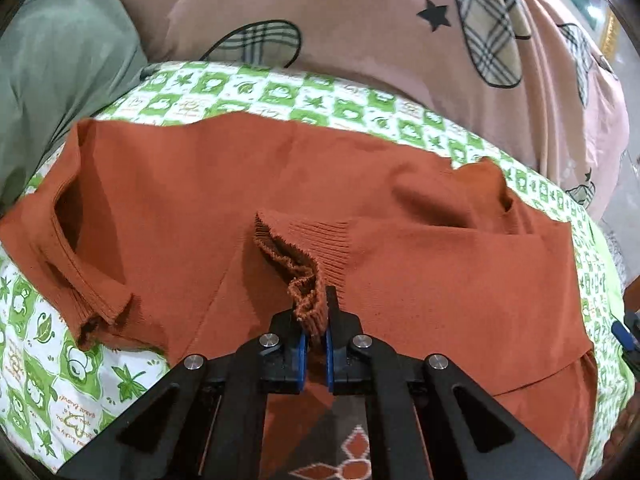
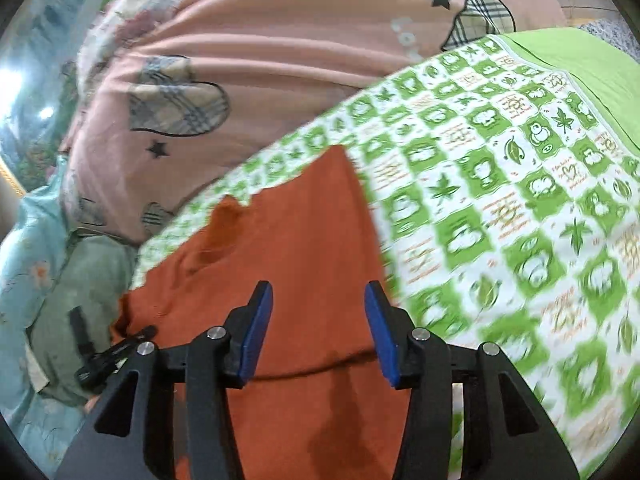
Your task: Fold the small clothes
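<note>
Rust sweater (image 1: 200,208), sleeve-fold step: left gripper (image 1: 316,332) pinching ribbed cuff (image 1: 308,280) at 6 o'clock; right gripper (image 2: 318,332) spread, unladen; next, lay cuff across body.

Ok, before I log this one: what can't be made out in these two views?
- Left wrist: the sweater's near edge is hidden under the left gripper, shut on its cuff.
- Left wrist: the right gripper is cut off by the frame edge.
- Right wrist: the sheet is motion-blurred; its printed words can't be read.
- Right wrist: the open right gripper covers the sweater's near part.
</note>
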